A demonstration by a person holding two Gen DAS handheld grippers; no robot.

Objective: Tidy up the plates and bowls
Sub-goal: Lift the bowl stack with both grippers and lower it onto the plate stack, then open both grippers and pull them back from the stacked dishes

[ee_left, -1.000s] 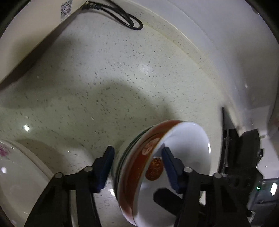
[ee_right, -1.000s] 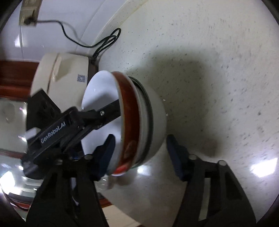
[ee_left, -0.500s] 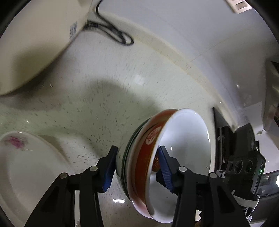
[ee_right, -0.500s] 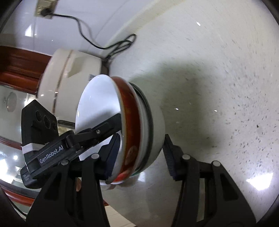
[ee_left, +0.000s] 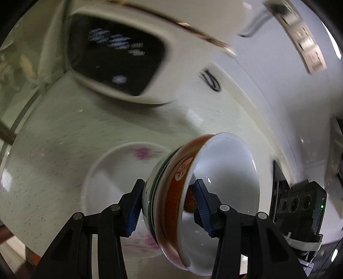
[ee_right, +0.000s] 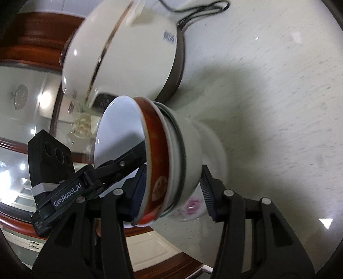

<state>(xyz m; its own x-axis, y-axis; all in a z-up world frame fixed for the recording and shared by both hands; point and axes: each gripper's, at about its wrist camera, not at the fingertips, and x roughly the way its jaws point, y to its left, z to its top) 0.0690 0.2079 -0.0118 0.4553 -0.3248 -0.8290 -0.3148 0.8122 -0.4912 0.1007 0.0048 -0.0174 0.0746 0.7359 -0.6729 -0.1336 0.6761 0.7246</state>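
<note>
A stack of nested bowls (ee_left: 227, 171) hangs tilted in the air: a red-banded bowl (ee_right: 156, 150) sits inside a white green-rimmed bowl (ee_right: 190, 150). My left gripper (ee_left: 169, 209) is shut on the stack's rim, one pad inside the red bowl and one on the white outer wall. From the opposite side my right gripper (ee_right: 173, 193) clamps the same stack in the same way. Under the stack lies a white dish with pink flowers (ee_left: 111, 171), partly hidden in the right wrist view (ee_right: 193, 206). Each gripper shows in the other's view (ee_left: 300, 206) (ee_right: 64, 186).
A white rice cooker (ee_left: 115, 55) (ee_right: 128, 49) stands close behind the flowered dish, its black cable (ee_right: 199, 10) running to the wall. The speckled counter (ee_right: 278, 85) stretches to the right. Its red wooden front edge (ee_right: 167, 264) lies near.
Both grippers closed on the bowl stack, lifted it off the counter and carried it toward the rice cooker. It now hangs over the flowered dish.
</note>
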